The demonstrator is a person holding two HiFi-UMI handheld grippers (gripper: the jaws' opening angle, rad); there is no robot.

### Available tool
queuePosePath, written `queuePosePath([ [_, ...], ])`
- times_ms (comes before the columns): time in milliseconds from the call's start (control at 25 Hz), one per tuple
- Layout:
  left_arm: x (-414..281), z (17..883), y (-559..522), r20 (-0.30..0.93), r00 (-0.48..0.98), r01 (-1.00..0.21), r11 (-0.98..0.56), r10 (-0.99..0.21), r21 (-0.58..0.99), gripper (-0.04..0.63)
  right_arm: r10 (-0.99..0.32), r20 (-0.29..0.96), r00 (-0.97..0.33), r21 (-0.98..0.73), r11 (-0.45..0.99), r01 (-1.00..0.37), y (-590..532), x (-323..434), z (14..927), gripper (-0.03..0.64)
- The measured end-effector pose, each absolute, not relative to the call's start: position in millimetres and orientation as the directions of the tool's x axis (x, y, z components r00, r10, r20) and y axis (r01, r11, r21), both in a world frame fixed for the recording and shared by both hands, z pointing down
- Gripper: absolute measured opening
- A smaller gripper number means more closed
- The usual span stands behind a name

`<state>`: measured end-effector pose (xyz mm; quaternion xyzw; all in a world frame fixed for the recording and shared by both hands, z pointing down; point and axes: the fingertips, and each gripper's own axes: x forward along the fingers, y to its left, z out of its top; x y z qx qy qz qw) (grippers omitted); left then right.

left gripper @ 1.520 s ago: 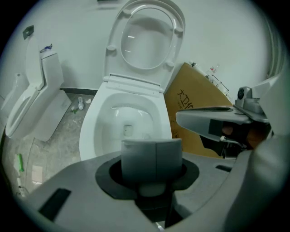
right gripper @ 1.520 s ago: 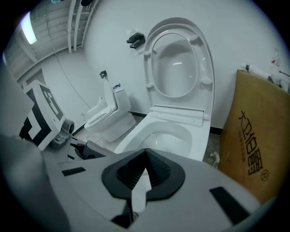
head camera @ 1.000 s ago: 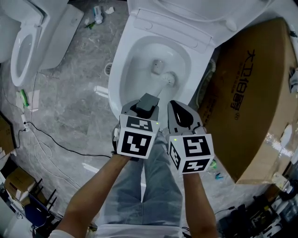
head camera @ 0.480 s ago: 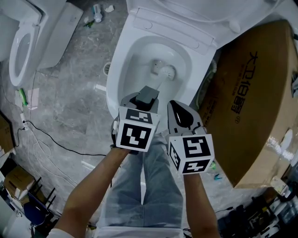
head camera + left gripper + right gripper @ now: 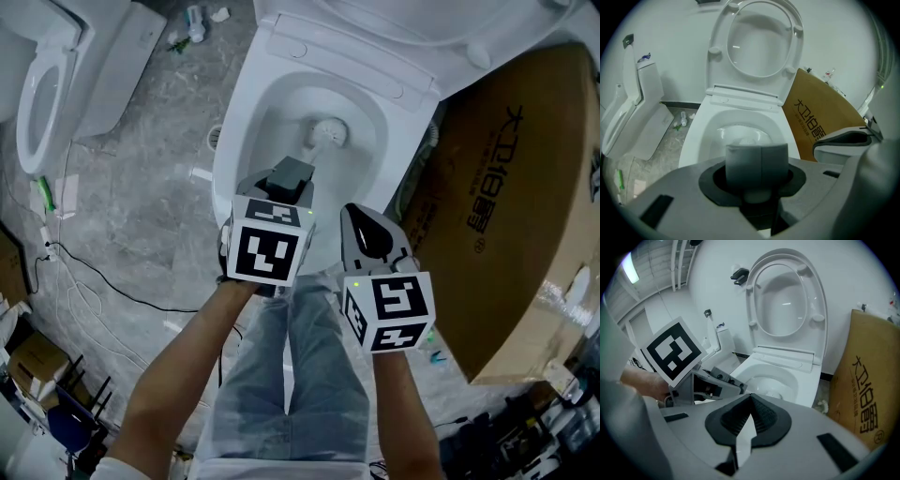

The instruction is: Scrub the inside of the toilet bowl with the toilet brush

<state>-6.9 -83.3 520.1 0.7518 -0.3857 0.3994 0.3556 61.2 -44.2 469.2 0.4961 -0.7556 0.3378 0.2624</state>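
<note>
The white toilet bowl (image 5: pixel 246 141) stands open below me, with its seat and lid (image 5: pixel 759 42) raised. Inside it, the toilet brush's white head (image 5: pixel 328 131) rests against the back of the bowl, near the drain. My left gripper (image 5: pixel 281 192) is over the bowl's front rim and is shut on the brush's grey handle (image 5: pixel 757 164), which fills the space between its jaws in the left gripper view. My right gripper (image 5: pixel 364 230) hangs beside it at the right, just off the front rim. Its jaws (image 5: pixel 747 420) are shut with nothing in them.
A big cardboard box (image 5: pixel 506 206) leans close on the toilet's right. A second toilet (image 5: pixel 42 94) stands at the left on the grey floor, with cables (image 5: pixel 84 281) and small litter (image 5: pixel 195 23) around it. The person's legs in jeans (image 5: pixel 300 375) are right below the grippers.
The left gripper has pushed forward and a little left, and the brush head has slid from the bowl's middle toward its back. The right gripper has barely moved.
</note>
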Motion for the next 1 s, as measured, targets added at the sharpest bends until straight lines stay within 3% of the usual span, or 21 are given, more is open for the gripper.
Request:
queuePosePath([
  [1000,-70,515,-78,0.898,0.307,-0.904,-0.39,-0.315,0.173,0.156,-0.562,0.728,-0.392,-0.256,0.307,-0.916,-44,34,466,0.003],
])
